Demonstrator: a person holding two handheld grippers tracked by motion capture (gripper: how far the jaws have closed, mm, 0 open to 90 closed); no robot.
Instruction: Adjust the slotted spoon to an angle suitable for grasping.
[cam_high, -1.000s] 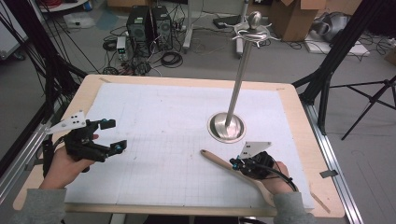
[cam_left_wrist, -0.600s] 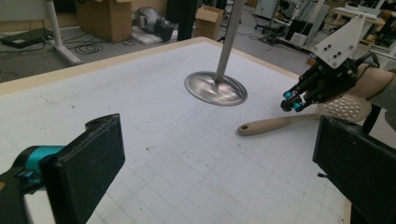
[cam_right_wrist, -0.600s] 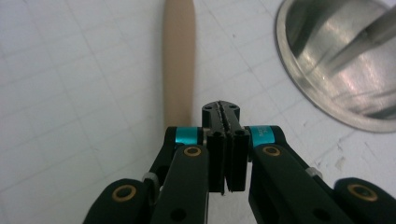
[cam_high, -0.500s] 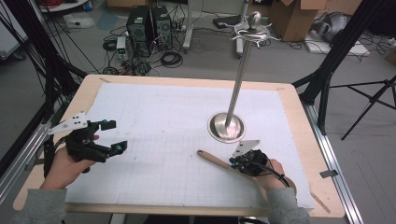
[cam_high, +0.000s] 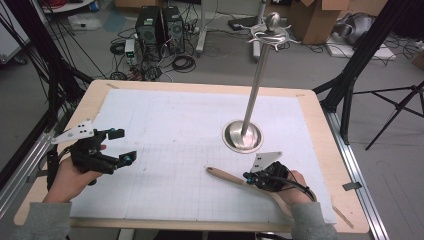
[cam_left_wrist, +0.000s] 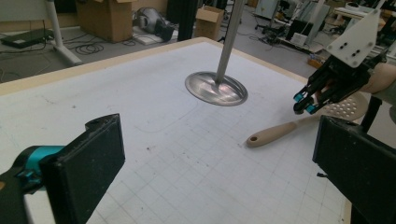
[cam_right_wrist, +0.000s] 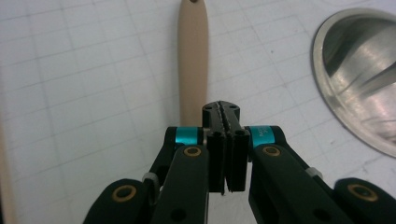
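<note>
A wooden slotted spoon (cam_high: 225, 176) lies on the white grid mat, handle end pointing left. My right gripper (cam_high: 248, 177) is shut, its jaws pressed together with nothing between them, tips just over the spoon's handle (cam_right_wrist: 194, 56). From the left gripper view, the right gripper (cam_left_wrist: 303, 103) hovers where the handle (cam_left_wrist: 275, 133) meets the perforated head; I cannot tell if it touches. My left gripper (cam_high: 123, 145) is held open at the mat's left side, jaws wide apart (cam_left_wrist: 219, 154) and empty.
A metal stand with a round base (cam_high: 242, 136) and a tall pole (cam_high: 257, 85) rises behind the spoon; its base (cam_right_wrist: 359, 70) lies close to the right of my right gripper. The wooden table edge (cam_high: 320, 150) frames the mat.
The right hand has shifted slightly to the left, and the spoon's handle end sits a little further left and nearer. The left gripper has stayed in place.
</note>
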